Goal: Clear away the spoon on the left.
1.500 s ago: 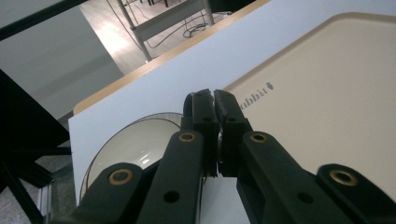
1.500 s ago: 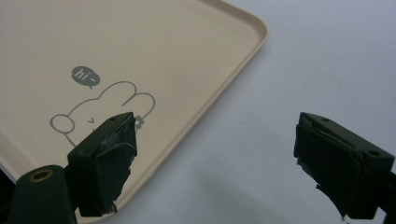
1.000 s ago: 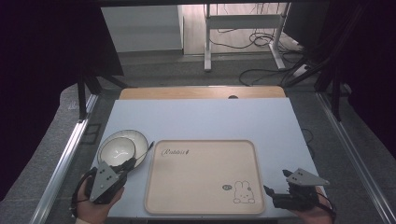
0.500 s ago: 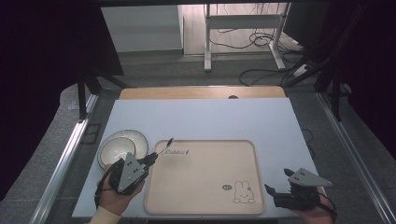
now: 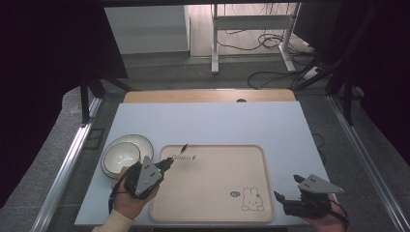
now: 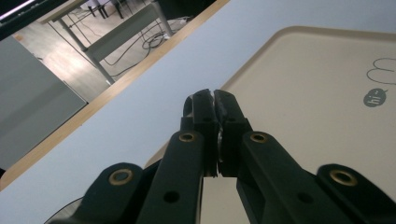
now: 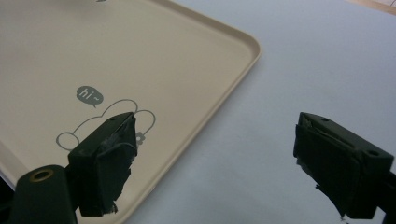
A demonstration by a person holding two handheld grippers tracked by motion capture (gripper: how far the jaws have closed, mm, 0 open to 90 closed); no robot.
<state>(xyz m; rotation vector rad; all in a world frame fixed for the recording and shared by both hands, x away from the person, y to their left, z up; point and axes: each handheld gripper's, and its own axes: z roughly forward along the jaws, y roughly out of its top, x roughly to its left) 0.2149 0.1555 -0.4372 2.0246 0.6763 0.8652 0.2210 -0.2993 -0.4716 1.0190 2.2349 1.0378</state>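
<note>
- Lying empty: bowl (image 5: 123,157), tray (image 5: 212,186).
- Your left gripper (image 5: 169,162) clamped a thin utensil (image 5: 184,146), carried from bowl to tray edge.
- Your right gripper (image 5: 286,187) stayed open.

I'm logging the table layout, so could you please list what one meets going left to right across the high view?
Bowl → left gripper → tray → rabbit drawing → right gripper.

A: left tongs (image 6: 215,100): black jaws, brass-ringed screw holes, grey triangular top plate, black cable
B: right tongs (image 7: 212,163) same, torn black tape on pads. cream sleeve (image 5: 115,223) on left arm
</note>
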